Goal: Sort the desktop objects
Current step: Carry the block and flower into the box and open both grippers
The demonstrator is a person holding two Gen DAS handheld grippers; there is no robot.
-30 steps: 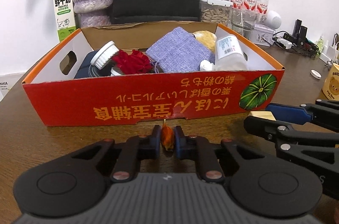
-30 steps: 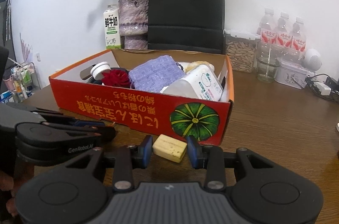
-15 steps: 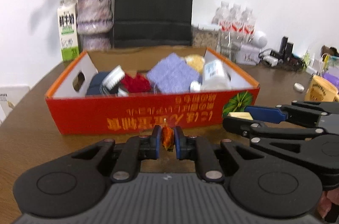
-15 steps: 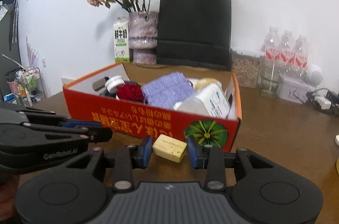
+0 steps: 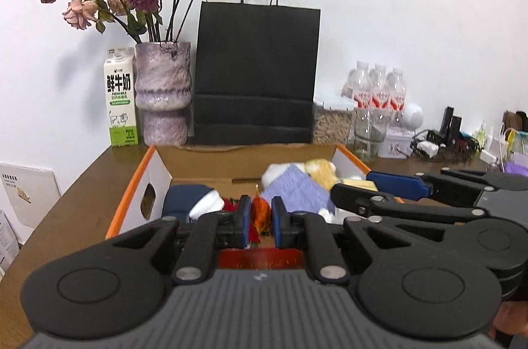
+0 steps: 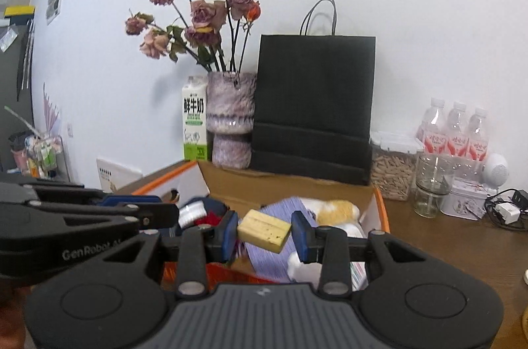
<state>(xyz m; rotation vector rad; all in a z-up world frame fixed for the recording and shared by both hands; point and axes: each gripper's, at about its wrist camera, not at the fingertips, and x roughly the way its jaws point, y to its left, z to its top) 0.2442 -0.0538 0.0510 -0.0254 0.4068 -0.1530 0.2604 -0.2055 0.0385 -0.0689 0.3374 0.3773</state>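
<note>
Box (image 5: 132, 200) on brown table (image 5: 76, 204), white wall (image 5: 396, 2).

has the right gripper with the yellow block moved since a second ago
Yes. The right gripper, shut on the pale yellow rectangular block, has risen from table level before the red cardboard box front wall to above its open top.

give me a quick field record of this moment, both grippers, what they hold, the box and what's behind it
left gripper: shut on a small orange-red object, above the box
right gripper: shut on a yellow block, above the box
box: orange-rimmed cardboard, open top
box contents: purple cloth pouch, yellow plush, dark blue item
behind box: black paper bag, vase of dried roses, milk carton
right of box: water bottles
</note>
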